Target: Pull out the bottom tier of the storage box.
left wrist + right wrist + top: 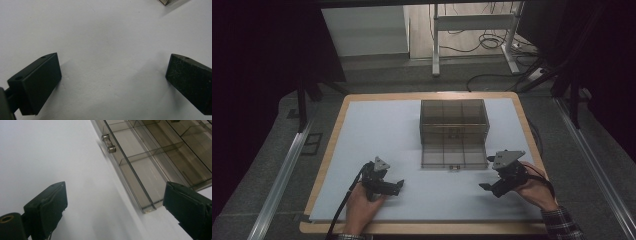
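Observation:
A smoky clear organizer box (454, 120) stands at the middle rear of the white mat. Its compartmented drawer (454, 154) lies drawn out toward me, with a small handle (455, 167) on the front. In the right gripper view the drawer (155, 162) runs along the upper right, its handle (108, 143) at the top. My right gripper (487, 187) rests low on the mat just right of the drawer's front corner, open (115, 202) with nothing between its jaws. My left gripper (399, 185) lies on the mat to the drawer's front left, open (112, 80) over bare mat.
The white mat (377, 130) covers a wooden table whose edge (332, 135) shows around it. Behind the table are a desk frame (472, 30) and loose floor cables (492, 42). A corner of the box (167, 2) peeks in at the top of the left gripper view.

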{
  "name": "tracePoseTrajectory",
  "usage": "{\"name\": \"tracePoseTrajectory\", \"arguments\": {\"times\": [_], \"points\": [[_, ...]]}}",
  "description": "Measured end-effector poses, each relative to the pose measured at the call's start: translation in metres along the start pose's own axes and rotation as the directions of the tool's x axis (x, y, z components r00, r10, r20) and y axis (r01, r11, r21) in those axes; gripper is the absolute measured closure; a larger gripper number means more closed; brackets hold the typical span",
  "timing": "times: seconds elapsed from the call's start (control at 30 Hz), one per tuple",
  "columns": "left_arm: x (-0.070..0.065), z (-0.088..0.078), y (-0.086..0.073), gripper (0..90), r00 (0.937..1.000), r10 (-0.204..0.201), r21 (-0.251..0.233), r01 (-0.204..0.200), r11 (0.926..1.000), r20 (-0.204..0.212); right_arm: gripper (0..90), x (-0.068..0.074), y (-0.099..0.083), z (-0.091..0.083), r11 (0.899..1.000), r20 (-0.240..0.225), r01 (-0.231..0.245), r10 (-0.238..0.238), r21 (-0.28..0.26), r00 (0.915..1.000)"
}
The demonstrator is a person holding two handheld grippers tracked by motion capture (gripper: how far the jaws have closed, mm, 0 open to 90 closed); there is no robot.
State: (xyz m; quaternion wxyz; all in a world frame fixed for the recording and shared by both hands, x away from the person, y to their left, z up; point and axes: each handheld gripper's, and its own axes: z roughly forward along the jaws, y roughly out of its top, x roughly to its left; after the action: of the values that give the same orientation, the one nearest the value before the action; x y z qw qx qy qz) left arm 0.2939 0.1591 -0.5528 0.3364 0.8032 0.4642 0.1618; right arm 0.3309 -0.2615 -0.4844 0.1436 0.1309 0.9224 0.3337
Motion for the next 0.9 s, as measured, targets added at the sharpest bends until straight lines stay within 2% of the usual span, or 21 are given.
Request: {"name": "tracePoseTrajectory", "arguments": {"times": [0.3, 0.9], "points": [[0.0, 0.0, 0.0, 0.0, 1.0, -0.001, 0.0, 0.001, 1.0, 0.0, 3.1, 0.003, -0.012, -0.007, 0.999, 0.03, -0.039, 0.039, 0.001, 0.9988], [0.0, 0.0, 0.0, 0.0, 1.0, 0.0, 0.0, 0.0, 1.0, 0.001, 1.8, 0.01, -0.038, -0.017, 0.993, 0.051, -0.121, 0.121, -0.015, 0.9913]]}}
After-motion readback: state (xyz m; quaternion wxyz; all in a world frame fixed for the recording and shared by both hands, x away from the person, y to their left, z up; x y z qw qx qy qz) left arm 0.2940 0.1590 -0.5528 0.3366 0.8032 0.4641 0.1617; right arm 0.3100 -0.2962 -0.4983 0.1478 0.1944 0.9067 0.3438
